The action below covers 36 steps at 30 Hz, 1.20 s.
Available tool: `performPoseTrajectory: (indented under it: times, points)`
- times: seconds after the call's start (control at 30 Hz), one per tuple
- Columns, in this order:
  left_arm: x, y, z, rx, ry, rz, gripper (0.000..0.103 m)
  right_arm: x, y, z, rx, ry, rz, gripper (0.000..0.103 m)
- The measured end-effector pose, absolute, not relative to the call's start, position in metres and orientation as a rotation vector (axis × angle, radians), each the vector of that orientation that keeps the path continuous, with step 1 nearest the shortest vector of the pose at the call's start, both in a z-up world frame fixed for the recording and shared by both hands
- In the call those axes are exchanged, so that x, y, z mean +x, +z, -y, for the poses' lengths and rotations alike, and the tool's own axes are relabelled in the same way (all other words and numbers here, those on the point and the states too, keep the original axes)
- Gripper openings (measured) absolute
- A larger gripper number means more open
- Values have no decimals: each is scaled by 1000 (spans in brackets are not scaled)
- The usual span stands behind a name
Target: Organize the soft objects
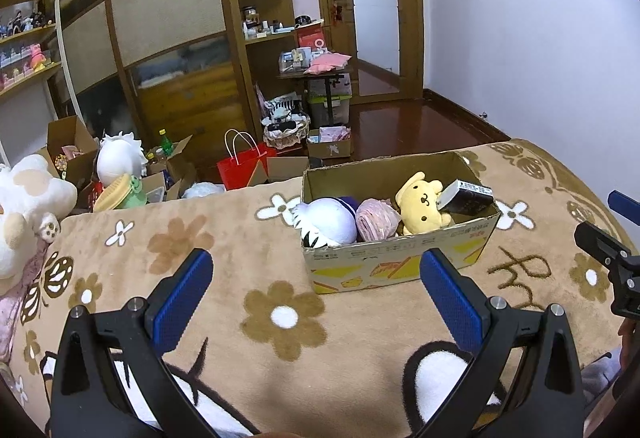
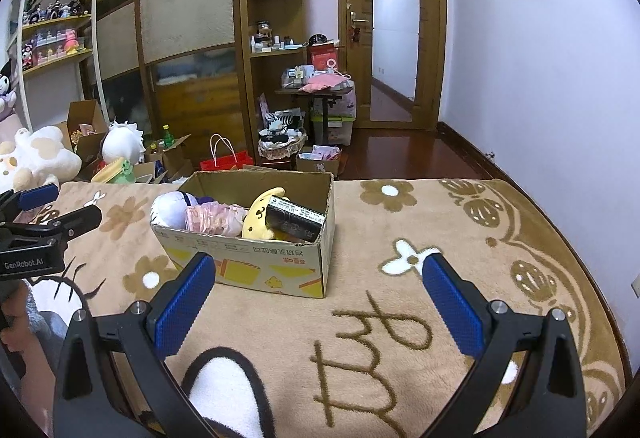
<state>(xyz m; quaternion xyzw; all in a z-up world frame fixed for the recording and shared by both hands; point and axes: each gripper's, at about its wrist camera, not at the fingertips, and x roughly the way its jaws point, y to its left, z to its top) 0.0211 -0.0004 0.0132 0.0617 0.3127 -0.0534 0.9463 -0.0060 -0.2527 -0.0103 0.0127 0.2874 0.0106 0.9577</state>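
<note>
Soft toys fill a cardboard box [image 1: 400,262] that sits on a tan blanket [image 1: 248,262] patterned with brown and white flowers, toward the blanket's far edge.

Nearest to the viewer, the left gripper [image 1: 316,290] hangs just above the blanket with its two blue-padded fingers spread wide apart and nothing between them. The right gripper [image 2: 318,292] is in the same pose, its blue pads wide apart and bare, above brown lettering woven into the blanket. Each gripper shows at the edge of the other's view, side by side and apart.

Just beyond both grippers stands the box, its top flaps gone and yellow shapes printed on its near side. Inside, from the left end to the right end: a white plush with a purple cap [image 1: 334,220] and black stripes, a pink folded fabric bundle [image 1: 378,219], a yellow dog plush [image 1: 422,204] leaning upright, and a black carton [image 1: 466,196] tilted against the right wall, touching the yellow plush.

At the blanket's left edge lies a large white and tan plush [image 1: 28,206].

Past the blanket's far edge, on the floor, are open cartons holding a round white plush [image 1: 120,158] and a green frog plush [image 1: 130,192], then a red paper bag [image 1: 244,166]. Farther back rise wooden shelves [image 1: 260,18] and a wooden door [image 1: 372,6].
</note>
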Motion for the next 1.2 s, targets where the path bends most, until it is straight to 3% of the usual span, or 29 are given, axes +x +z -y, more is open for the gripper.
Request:
performPoseTrajectory:
  times: [1.2]
  points:
    - [20,12,2,140,-112,-640,102,-6,-11,256,15,19,-590,103]
